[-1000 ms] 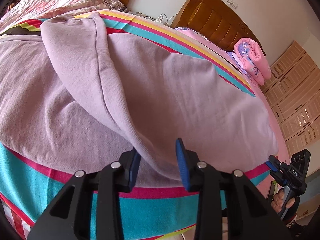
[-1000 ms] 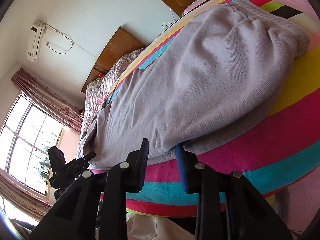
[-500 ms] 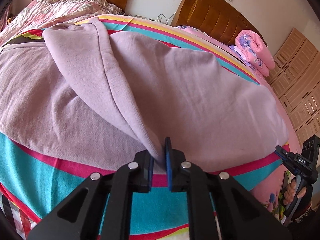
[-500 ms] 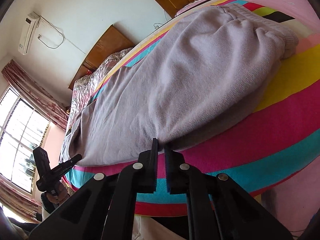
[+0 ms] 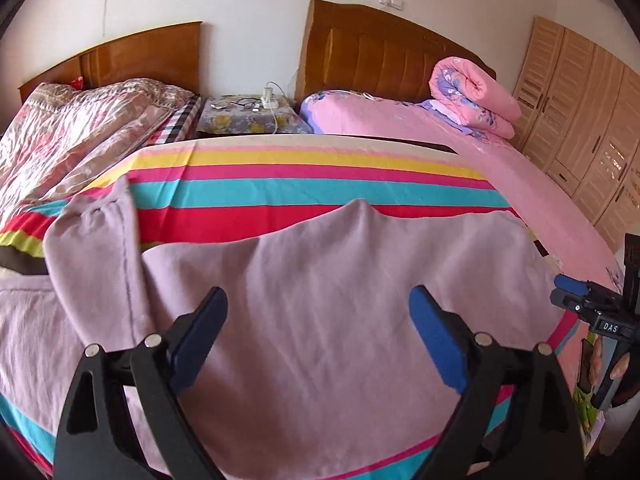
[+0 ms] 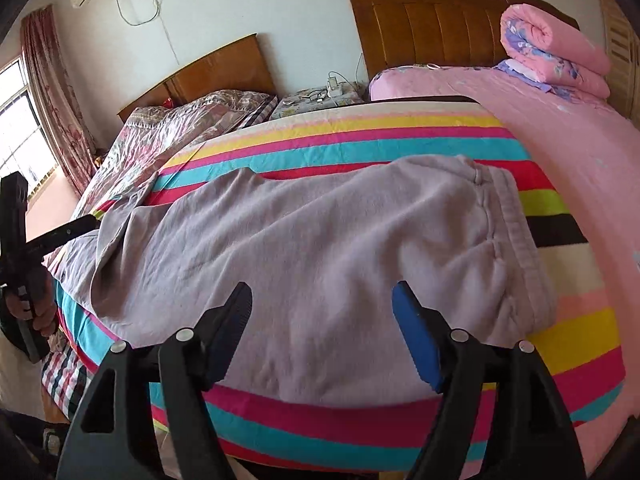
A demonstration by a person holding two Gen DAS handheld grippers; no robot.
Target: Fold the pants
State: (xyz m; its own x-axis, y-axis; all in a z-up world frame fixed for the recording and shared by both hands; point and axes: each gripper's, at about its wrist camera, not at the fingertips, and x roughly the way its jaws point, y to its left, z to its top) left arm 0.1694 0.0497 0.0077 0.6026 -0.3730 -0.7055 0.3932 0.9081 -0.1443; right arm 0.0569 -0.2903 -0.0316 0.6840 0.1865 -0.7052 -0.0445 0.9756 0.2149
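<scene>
Lilac sweatpants (image 5: 320, 300) lie flat on the striped sheet (image 5: 304, 184), one half folded over the other. The waistband (image 6: 504, 224) is at the right in the right wrist view, where the pants (image 6: 320, 248) stretch left. A leg end (image 5: 96, 240) lies turned up at the left. My left gripper (image 5: 318, 340) is open and empty above the pants. My right gripper (image 6: 322, 328) is open and empty above the waist end. The right gripper also shows in the left wrist view (image 5: 576, 304), the left gripper in the right wrist view (image 6: 80, 226).
The striped sheet covers a board (image 6: 440, 100) across two beds. A rolled pink quilt (image 5: 472, 96) lies on the pink bed (image 5: 500, 160) at the right. A nightstand (image 5: 252, 114) with cables stands between headboards. A wardrobe (image 5: 584, 112) is at the far right.
Both grippers were shut on the near edge of the pants; they carried it over, let go and now stand open, raised above the folded pants.
</scene>
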